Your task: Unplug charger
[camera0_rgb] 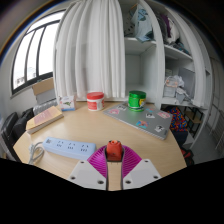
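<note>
A small red-orange charger (pixel 115 150) sits between my gripper's (pixel 114 158) two pink pads at the fingertips, and both pads press on its sides. A white power strip (pixel 63 148) with blue-marked sockets lies on the wooden table (pixel 100 128) just left of the fingers. The charger is apart from the strip, to its right. I cannot see the charger's prongs or any cable.
A red-lidded tub (pixel 95 100) and a green tub (pixel 136 99) stand at the table's far edge. A flat box (pixel 45 120) lies at the left, a grey board (pixel 142 120) at the right. A white curtain (pixel 92 45) and shelves (pixel 176 60) stand behind.
</note>
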